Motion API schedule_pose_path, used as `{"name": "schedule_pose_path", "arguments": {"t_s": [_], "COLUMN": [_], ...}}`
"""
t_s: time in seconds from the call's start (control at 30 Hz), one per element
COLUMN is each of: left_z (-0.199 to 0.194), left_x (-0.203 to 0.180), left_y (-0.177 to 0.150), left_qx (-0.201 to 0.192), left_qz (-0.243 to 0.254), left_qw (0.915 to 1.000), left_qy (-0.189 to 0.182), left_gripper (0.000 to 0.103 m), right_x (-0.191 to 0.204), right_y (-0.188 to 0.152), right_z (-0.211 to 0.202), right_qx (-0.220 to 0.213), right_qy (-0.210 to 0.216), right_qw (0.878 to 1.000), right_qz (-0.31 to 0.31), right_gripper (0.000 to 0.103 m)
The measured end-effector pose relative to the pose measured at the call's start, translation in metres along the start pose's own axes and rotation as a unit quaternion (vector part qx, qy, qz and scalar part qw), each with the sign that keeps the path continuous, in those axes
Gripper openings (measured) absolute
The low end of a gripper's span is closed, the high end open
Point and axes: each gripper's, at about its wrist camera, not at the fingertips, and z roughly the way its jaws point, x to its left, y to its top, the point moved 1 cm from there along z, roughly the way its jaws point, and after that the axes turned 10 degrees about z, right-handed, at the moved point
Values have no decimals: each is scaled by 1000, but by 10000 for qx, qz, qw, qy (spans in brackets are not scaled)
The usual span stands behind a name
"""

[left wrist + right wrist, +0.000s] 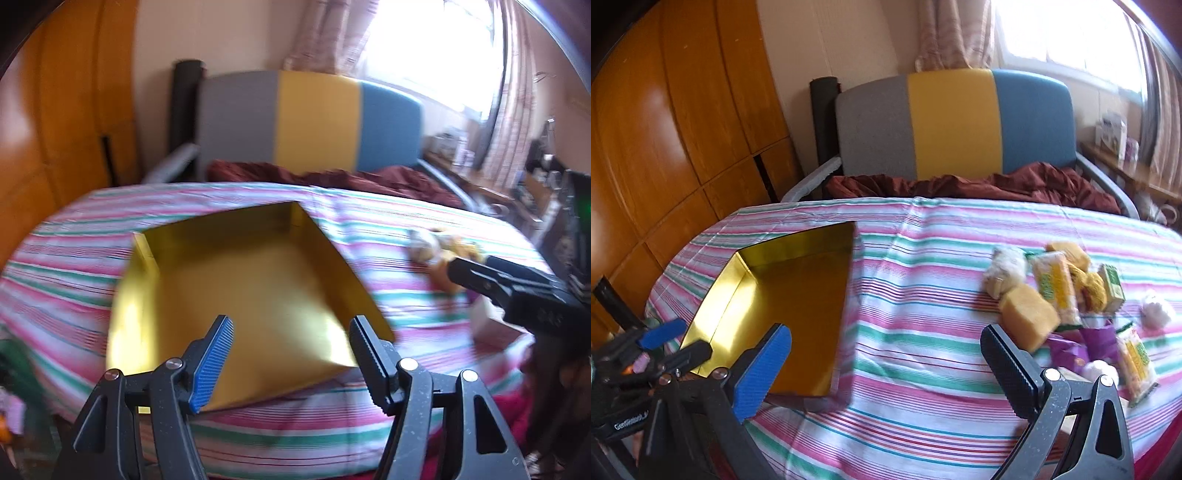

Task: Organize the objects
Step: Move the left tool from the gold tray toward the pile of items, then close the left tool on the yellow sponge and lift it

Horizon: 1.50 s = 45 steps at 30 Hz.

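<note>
We are in a home bedroom: a bed (923,258) with striped sheet, padded headboard (953,125), wooden wardrobe (665,129) at left, curtains (953,33) above.

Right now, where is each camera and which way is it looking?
Left wrist: sits on the left gripper, facing the headboard across the striped bed; it looks into the gold box. Its own open fingers show, and the right gripper's black body at the right edge.
Right wrist: sits on the right gripper, facing the same way from farther right; it sees the yellow sponge in the pile of small items. Its open fingers show, and the left gripper low on the left.
Shared: box, striped sheet, headboard.
</note>
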Motion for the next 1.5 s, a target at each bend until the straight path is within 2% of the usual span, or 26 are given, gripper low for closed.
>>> {"name": "schedule_pose_path", "arguments": {"t_s": [0.07,0.13,0.27,0.33,0.43,0.53,0.6,0.7,0.87,1.0,1.1,1.17,1.37,1.5], "left_z": [7,14,31,37,46,54,66,89,135,156,167,174,188,205], "left_x": [-15,-30,-59,-72,-90,-106,-119,-138,-162,-171,-184,-190,-207,-214], "left_y": [4,10,19,25,35,43,51,60,67,75,84,89,100,102], "left_qx": [57,84,255,274,333,357,484,814,1349,1473,1426,1309,1030,1046], "left_qz": [111,286,650,771,888,962,1003,1073,1053,1168,1431,1513,2053,2184], "left_qw": [9995,9988,9932,9904,9857,9809,9769,9672,9619,9590,9562,9599,9529,9494], "left_qy": [-284,-394,-927,-1111,-1395,-1654,-1822,-2152,-2133,-2120,-2120,-1964,-1981,-2002], "left_gripper": [66,66,67,72,81,82,83,83,82,82,82,82,82,79], "right_x": [-19,-42,-98,-131,-176,-214,-234,-239,-236,-240,-244,-245,-246,-247], "right_y": [6,14,29,37,44,41,38,38,39,38,37,37,37,37], "right_z": [-5,-13,-32,-41,-46,-48,-48,-54,-54,-53,-52,-52,-48,-47], "right_qx": [68,48,-46,-158,-261,-330,-285,-479,-457,-454,-450,-443,-289,-265], "right_qy": [8,-107,-360,-509,-701,-719,-486,-332,-137,5,109,158,306,323], "right_qw": [9999,9996,9967,9929,9853,9748,9641,9596,9618,9605,9586,9580,9594,9593], "right_qz": [101,259,723,1066,1534,2087,2594,2754,2695,2744,2809,2830,2788,2792], "right_gripper": [103,103,103,103,103,103,103,103,103,103,103,103,103,103]}}
